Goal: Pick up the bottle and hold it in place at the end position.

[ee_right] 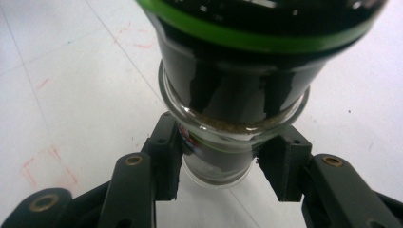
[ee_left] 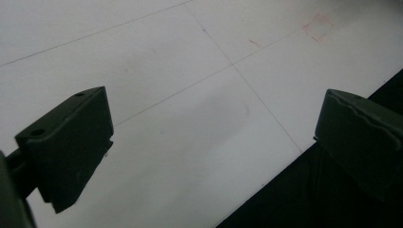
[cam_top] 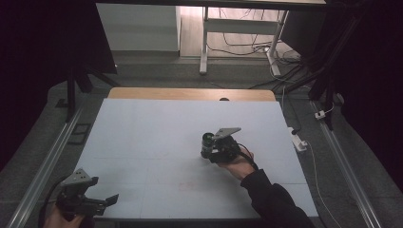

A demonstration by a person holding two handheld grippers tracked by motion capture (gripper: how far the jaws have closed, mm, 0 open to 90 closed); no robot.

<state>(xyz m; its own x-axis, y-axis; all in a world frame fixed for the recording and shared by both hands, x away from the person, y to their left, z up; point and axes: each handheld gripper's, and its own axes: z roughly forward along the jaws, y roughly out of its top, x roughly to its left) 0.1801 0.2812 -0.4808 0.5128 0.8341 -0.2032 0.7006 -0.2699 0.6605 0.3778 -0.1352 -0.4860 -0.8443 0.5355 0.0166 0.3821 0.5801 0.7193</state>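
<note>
- One jar [ee_right: 237, 109]: a clear glass one with a black cap bearing a green ring, a dark filling and a pale grainy band showing through the glass. In the high view it [cam_top: 207, 139] sits near the middle of the white table [cam_top: 157, 128], a little right of centre.
- Two grippers, one in each hand.
- The right gripper [cam_top: 219, 145] is clamped on the jar: in the right gripper view its two black pads [ee_right: 166, 156] press on either side of the narrow glass body below the cap, and the cap end looms large toward the camera.
- The right hand [cam_top: 237, 165] reaches in from the lower right on a dark sleeve [cam_top: 273, 199], forearm slanting up and left across the table, with the gripper's grey three-cornered plate on top.
- Whether the jar rests on the table or hangs just above it cannot be told.
- The left gripper [cam_top: 97, 202] is at the table's near left corner, well apart from the jar, held by the left hand [cam_top: 59, 217] at the bottom edge.
- Its jaws stand wide apart with nothing between them; in the left gripper view they hang over the table's near edge.
- Faint red pen marks [ee_left: 319, 27], a small square outline among them, lie on the white surface.
</note>
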